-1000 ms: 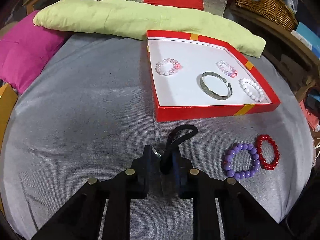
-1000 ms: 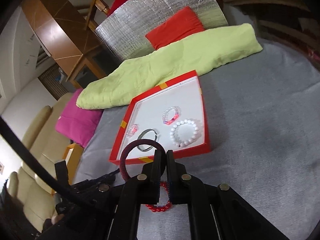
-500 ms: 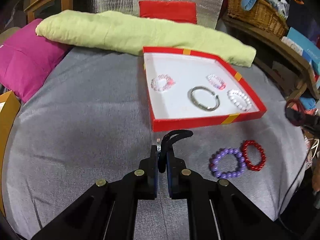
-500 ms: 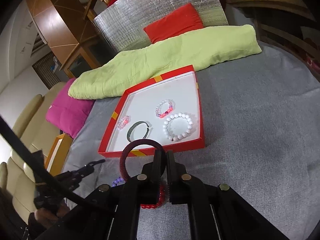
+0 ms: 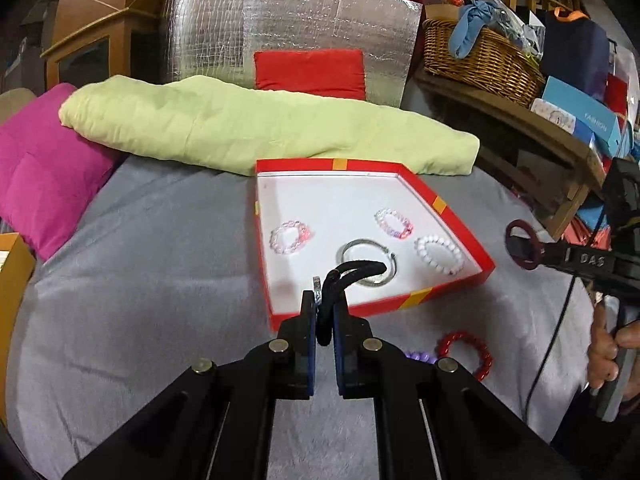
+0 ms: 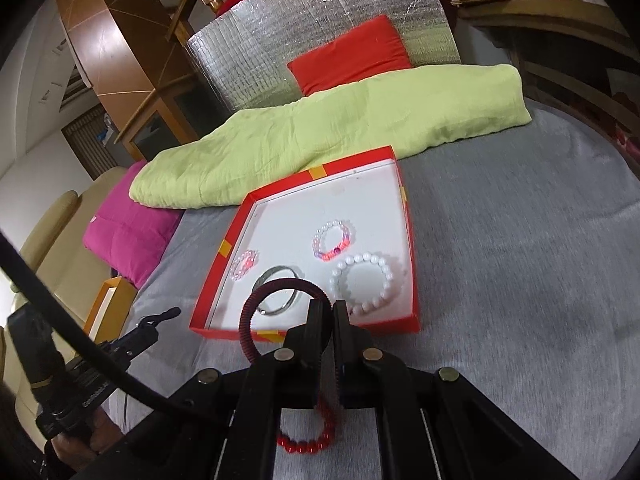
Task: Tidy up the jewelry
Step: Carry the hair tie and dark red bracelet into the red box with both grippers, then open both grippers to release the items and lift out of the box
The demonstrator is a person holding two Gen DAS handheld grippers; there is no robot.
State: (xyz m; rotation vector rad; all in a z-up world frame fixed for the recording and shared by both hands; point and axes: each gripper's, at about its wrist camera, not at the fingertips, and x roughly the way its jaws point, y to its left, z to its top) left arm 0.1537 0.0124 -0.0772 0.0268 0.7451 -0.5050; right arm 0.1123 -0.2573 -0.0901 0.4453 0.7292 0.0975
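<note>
Left wrist view: the left hand-held gripper (image 5: pixel 324 314) is clenched on a black band (image 5: pixel 352 276), a soft matte loop with a small metal piece at the pinch, held over the near edge of the red box (image 5: pixel 444 208). The box is shallow, with a white floor and yellow tape marks on its rim, and lies on a grey, finely woven bed cover (image 5: pixel 152 280). Four pieces already lie inside: two pale pink bead bracelets (image 5: pixel 290 237), a white bead bracelet (image 5: pixel 439 254) and a plain metal bangle (image 5: pixel 366 264). Outside, near right, a glossy red bead bracelet (image 5: pixel 466 354) and part of a purple bead bracelet (image 5: pixel 420 357) wait on the cover. At far right the right hand-held gripper (image 5: pixel 528 250) holds a dark red ring.

Right wrist view: the right hand-held gripper (image 6: pixel 327 312) grasps a maroon ribbed coil band (image 6: pixel 276 300), its loop standing up to the left over the box's near wall. The red bead bracelet (image 6: pixel 308 436) lies below the fingers, outside the box.

Judging from this, the task looks about half done: four pieces stowed, two in transit, two not yet picked up.
</note>
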